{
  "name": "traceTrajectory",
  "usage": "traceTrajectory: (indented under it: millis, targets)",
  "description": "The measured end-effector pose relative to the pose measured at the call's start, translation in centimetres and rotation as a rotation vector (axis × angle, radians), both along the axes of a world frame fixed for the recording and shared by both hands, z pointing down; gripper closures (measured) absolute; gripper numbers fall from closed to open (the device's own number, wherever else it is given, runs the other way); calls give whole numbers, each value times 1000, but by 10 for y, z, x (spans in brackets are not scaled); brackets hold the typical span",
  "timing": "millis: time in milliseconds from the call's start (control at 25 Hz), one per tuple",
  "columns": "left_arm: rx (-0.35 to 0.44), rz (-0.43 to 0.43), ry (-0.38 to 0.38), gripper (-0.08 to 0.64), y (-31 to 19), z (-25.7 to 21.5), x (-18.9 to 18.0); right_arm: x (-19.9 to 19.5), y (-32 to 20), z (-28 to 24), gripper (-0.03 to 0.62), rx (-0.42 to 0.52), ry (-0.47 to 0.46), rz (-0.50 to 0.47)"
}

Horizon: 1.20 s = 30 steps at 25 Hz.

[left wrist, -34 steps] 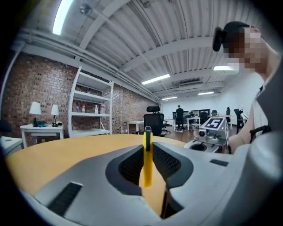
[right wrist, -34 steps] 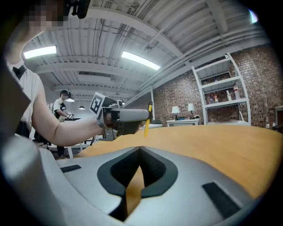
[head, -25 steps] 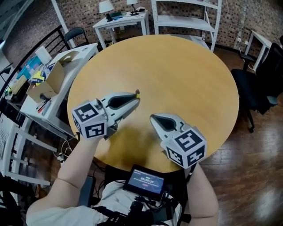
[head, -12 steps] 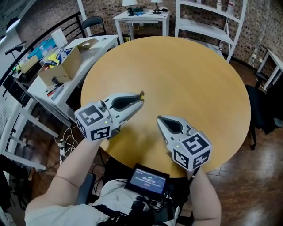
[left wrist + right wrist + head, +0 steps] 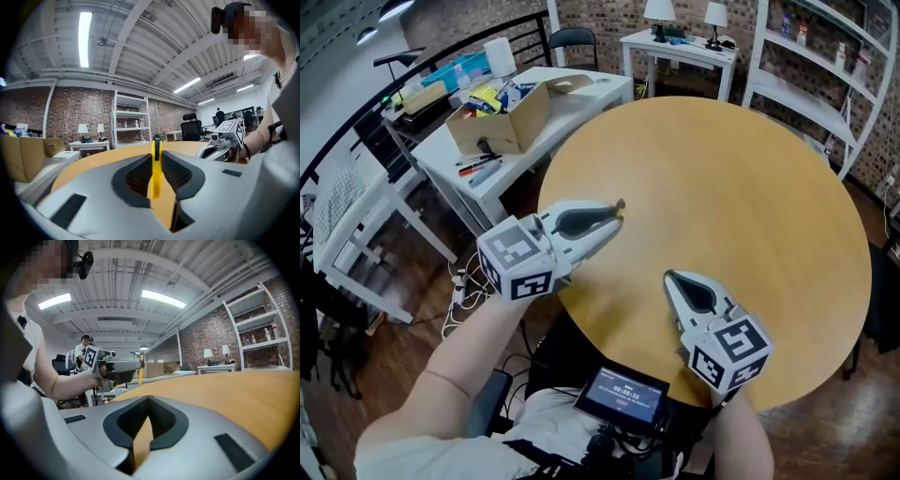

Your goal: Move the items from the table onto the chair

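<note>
A thin yellow item with a dark tip stands upright between the jaws of my left gripper, which is shut on it. In the head view the left gripper hovers over the near left rim of the round wooden table, and the yellow item pokes out at its tips. My right gripper hangs over the near edge of the table, shut with nothing in it. The right gripper view shows its own jaws closed, and the left gripper holding the yellow item off to the left.
A white desk with an open cardboard box and clutter stands left of the table. A black chair, a small white table with lamps and white shelving line the brick wall behind.
The head view has swung to the left, so the table and both grippers sit further right in the picture. The left gripper still holds the yellow item; the right stays shut.
</note>
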<state>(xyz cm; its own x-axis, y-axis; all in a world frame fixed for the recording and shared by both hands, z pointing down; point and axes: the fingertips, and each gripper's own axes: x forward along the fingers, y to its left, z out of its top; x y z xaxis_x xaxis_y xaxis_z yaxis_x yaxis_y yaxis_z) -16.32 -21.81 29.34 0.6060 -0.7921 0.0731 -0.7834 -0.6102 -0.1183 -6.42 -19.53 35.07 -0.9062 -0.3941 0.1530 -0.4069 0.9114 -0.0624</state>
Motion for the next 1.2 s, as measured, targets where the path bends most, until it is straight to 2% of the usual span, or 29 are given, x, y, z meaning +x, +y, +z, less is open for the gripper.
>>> traceTrajectory:
  millis: [400, 600, 840, 1200]
  targets:
    - [7, -189, -33, 482, 24, 5, -98, -29, 2, 0, 586, 3, 0, -37]
    - [-19, -327, -115, 482, 34, 12, -159, -55, 10, 1, 586, 0, 4, -103]
    - [-110, -458, -213, 482, 31, 25, -237, -73, 14, 2, 586, 0, 5, -139]
    - [-276, -569, -407, 482, 7, 49, -327, -112, 19, 6, 586, -13, 16, -204]
